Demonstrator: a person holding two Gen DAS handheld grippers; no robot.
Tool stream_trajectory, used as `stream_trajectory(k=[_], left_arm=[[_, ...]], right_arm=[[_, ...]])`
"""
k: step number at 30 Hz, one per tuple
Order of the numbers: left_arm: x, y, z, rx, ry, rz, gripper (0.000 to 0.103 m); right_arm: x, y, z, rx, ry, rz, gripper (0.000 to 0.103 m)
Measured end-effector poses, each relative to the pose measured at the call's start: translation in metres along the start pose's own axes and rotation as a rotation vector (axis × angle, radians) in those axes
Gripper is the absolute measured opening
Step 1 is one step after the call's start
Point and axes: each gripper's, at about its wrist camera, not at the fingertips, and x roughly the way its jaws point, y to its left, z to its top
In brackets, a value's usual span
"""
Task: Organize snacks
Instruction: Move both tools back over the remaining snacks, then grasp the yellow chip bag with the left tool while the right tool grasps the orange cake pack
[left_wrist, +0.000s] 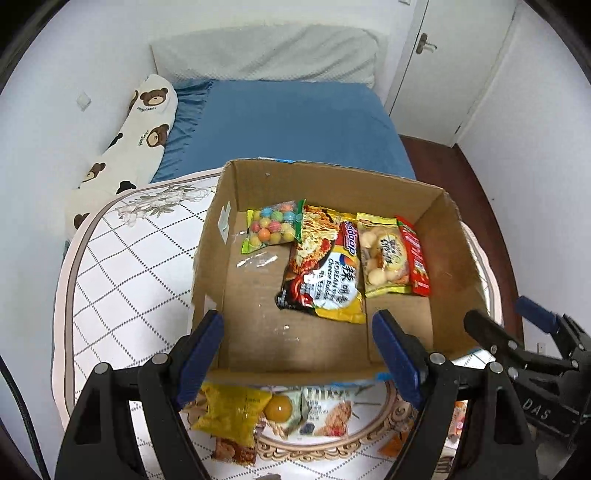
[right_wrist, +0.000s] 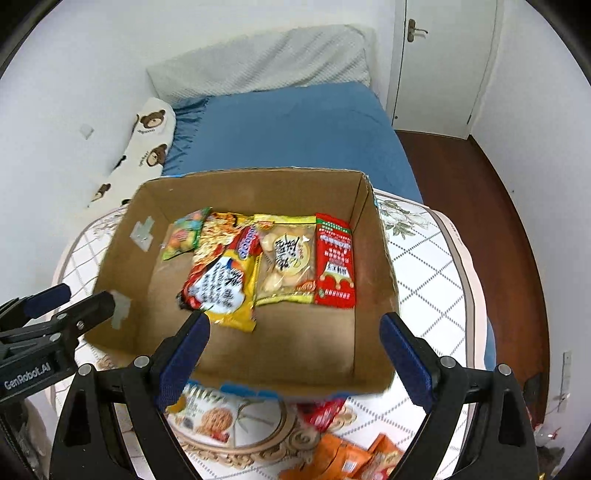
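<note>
An open cardboard box (left_wrist: 218, 266) (right_wrist: 373, 266) stands on a quilted table. In it lie a candy-ball bag (left_wrist: 271, 227) (right_wrist: 183, 234), a noodle packet (left_wrist: 325, 269) (right_wrist: 221, 277), a yellow biscuit bag (left_wrist: 384, 254) (right_wrist: 286, 262) and a red packet (left_wrist: 415, 254) (right_wrist: 335, 262). My left gripper (left_wrist: 301, 354) is open and empty above the box's near edge. My right gripper (right_wrist: 295, 354) is open and empty, also at the near edge. Loose snacks lie in front of the box: a yellow bag (left_wrist: 231, 410), a cookie pack (left_wrist: 325, 413) (right_wrist: 210, 417) and orange packets (right_wrist: 343, 458).
The table (left_wrist: 122, 280) has a patterned cover and a rounded edge. Behind it is a bed (left_wrist: 288, 125) with a blue sheet, a bear-print pillow (left_wrist: 140, 133) and a grey headboard cushion. A white door (right_wrist: 439, 62) and dark wood floor are at the right.
</note>
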Motion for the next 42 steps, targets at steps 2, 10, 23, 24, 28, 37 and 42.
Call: stream_trajectory(k=[2,10,23,24,28,37,42], left_arm=[[-0.009,0.002,-0.009,-0.006,-0.008,-0.003,0.082],[0.004,0.047,-0.088,-0.05,0.105,0.026,0.082],[0.09,0.079,-0.152,0.006,0.381,0.119,0.082],[0.092,0.076,-0.147,0.022,0.37,0.123,0.082],[0.106,0.062,-0.13,0.07,0.366,0.134,0.082],[0.145,0.041,-0.106,0.101,0.394,0.1,0.082],[0.141,0.046,-0.108,0.021,0.391,0.05,0.06]], right_arm=[[-0.008,-0.004,-0.014,0.022,0.008,0.02,0.095],[0.024,-0.034,-0.104,0.177,0.207,0.103,0.095],[0.077,-0.077,-0.175,0.337,0.33,0.033,0.095],[0.079,-0.079,-0.176,0.341,0.33,0.029,0.095],[0.091,-0.082,-0.179,0.358,0.35,0.028,0.095],[0.131,-0.069,-0.199,0.312,0.45,-0.012,0.065],[0.128,-0.042,-0.2,0.173,0.42,-0.042,0.06]])
